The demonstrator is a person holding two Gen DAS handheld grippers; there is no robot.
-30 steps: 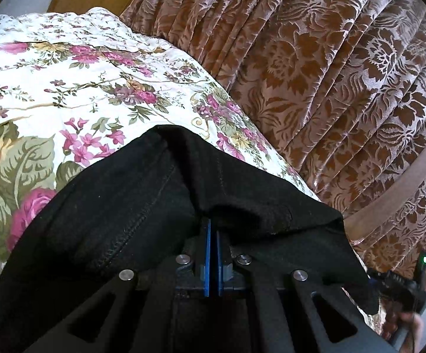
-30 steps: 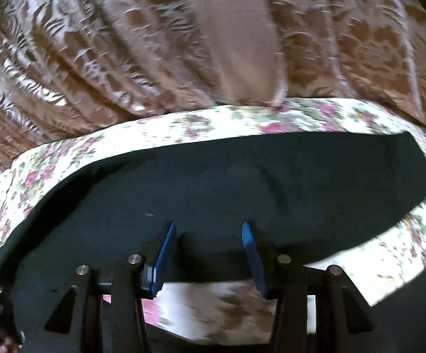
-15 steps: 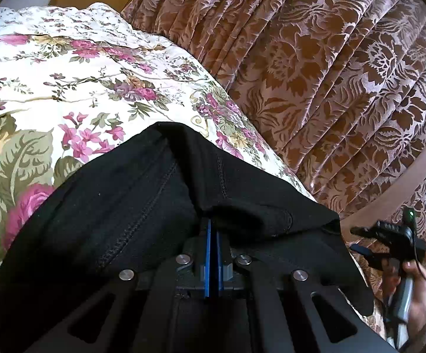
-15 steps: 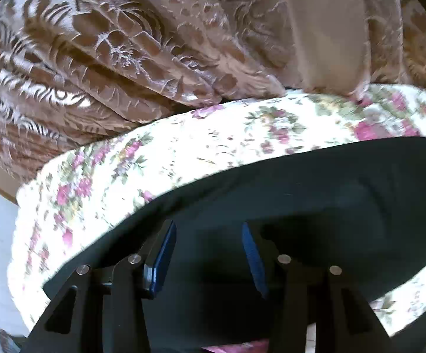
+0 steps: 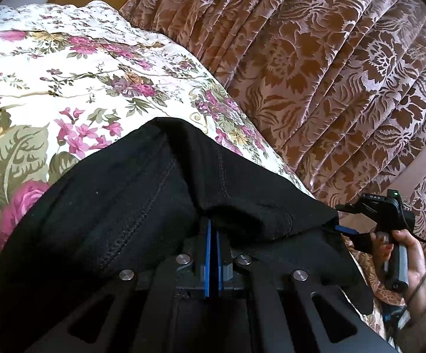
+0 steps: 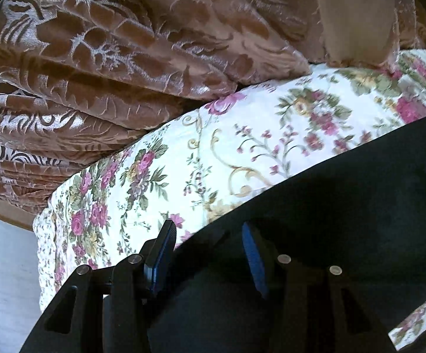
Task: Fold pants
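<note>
Pants point(image 5: 118, 206) lie on the bed point(image 5: 66, 67); our left gripper point(image 5: 213, 232) pinches their edge, right gripper point(image 6: 208, 238) spread above them. Mid-fold, we judge; next, right pinches cloth.

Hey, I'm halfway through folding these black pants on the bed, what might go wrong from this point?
1. Only the left hand-held gripper is shut on the pants; the right hand-held gripper is open, so the far side may sag and fold crooked.
2. The left pinch looks like a small bunch of cloth, so it might slip.
3. The pants lie near the edge of the floral bedspread, beside the curtain, and could slide off.
</note>
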